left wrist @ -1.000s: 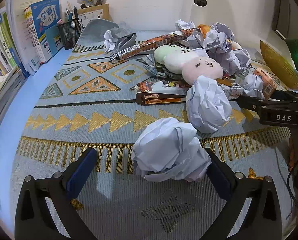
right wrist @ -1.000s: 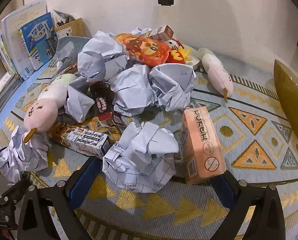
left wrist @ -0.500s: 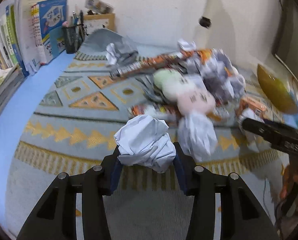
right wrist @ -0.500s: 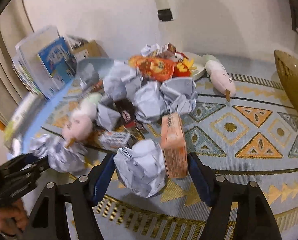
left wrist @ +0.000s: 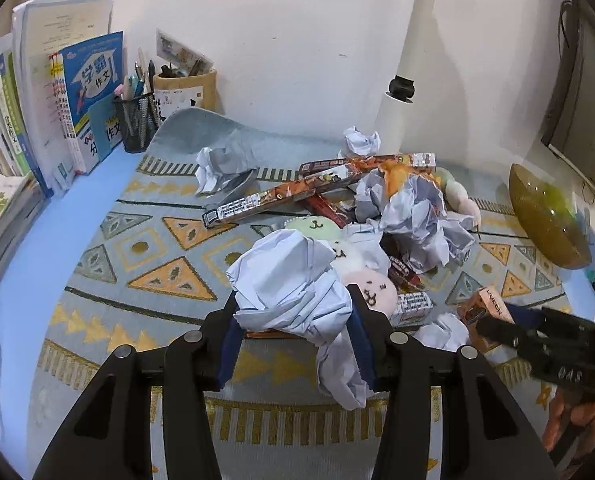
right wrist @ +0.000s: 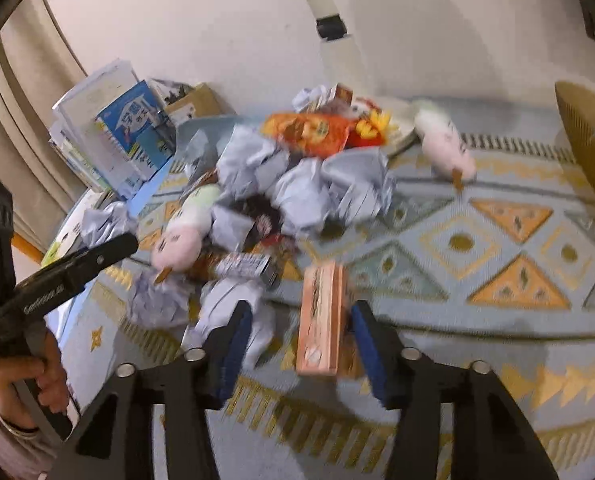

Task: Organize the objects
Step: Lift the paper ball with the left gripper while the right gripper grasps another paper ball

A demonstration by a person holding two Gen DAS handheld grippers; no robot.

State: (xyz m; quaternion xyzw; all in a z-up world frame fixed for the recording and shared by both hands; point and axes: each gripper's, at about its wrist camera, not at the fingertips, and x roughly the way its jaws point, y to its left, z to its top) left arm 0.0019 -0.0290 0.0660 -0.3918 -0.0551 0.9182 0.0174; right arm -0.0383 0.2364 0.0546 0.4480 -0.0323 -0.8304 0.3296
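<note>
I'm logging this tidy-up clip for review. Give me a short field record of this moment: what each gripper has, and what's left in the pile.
left gripper: shut on crumpled paper ball, lifted off the patterned mat
right gripper: jaws closing; orange card box between them, a paper wad by the left finger; contact unclear from blur
pile: more paper wads, plush dango toy, long snack box
backdrop: books, pen cup
</note>
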